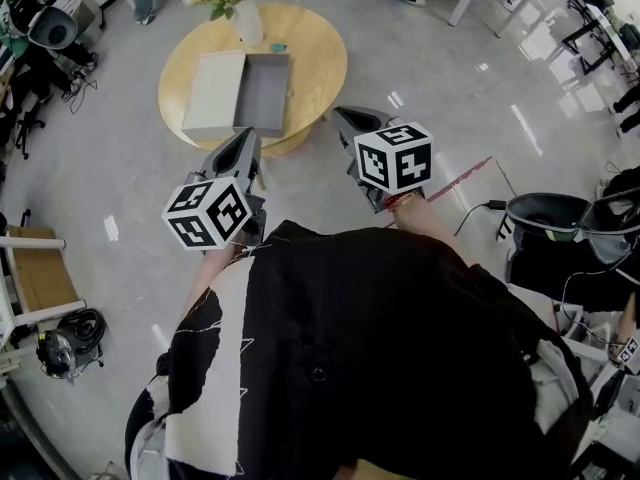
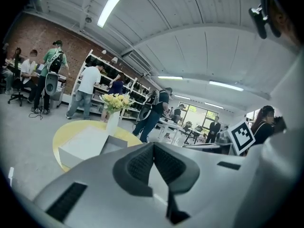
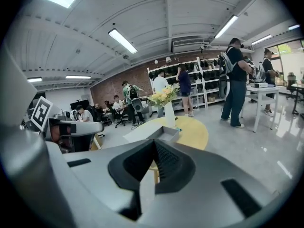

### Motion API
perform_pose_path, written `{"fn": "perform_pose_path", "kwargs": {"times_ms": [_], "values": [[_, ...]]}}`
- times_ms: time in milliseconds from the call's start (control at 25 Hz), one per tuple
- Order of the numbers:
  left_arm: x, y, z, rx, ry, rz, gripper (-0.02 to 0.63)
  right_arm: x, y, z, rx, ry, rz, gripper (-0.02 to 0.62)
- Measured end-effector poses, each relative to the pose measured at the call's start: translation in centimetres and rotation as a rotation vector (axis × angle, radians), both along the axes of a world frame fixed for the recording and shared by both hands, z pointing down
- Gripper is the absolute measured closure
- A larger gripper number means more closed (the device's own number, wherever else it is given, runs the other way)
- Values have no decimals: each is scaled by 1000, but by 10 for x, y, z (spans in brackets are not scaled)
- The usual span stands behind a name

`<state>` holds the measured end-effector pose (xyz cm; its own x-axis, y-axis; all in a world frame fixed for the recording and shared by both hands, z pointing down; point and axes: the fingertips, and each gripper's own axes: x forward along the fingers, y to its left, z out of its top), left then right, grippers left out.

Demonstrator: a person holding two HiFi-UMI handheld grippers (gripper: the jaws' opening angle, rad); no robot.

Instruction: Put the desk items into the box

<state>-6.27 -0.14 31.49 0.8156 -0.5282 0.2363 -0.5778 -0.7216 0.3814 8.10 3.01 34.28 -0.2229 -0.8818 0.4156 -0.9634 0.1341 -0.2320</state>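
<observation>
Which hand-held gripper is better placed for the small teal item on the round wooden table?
Right, probably. The right hand-held gripper and left hand-held gripper are shut, empty, short of the table. The small teal item lies past the open grey box, toward its right; the left would cross the box.

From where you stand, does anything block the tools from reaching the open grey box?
Nothing visible does. Only grey floor lies between the left tool, the right tool and the round yellow table; the open grey rectangular box sits near its near edge.
</observation>
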Motion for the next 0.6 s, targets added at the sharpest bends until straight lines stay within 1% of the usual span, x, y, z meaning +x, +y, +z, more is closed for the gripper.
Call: {"fn": "perform_pose_path", "kwargs": {"times_ms": [160,400,600], "values": [[-2,-12,4,-11,11,15,595,-4,-6,1,-5,5,14,591],[2,-14,22,-53,10,34,595,-1,-1,15,-55,12,40,591],[4,-13,31,-73,22,29,595,0,1,23,-79,15,30,591]]}}
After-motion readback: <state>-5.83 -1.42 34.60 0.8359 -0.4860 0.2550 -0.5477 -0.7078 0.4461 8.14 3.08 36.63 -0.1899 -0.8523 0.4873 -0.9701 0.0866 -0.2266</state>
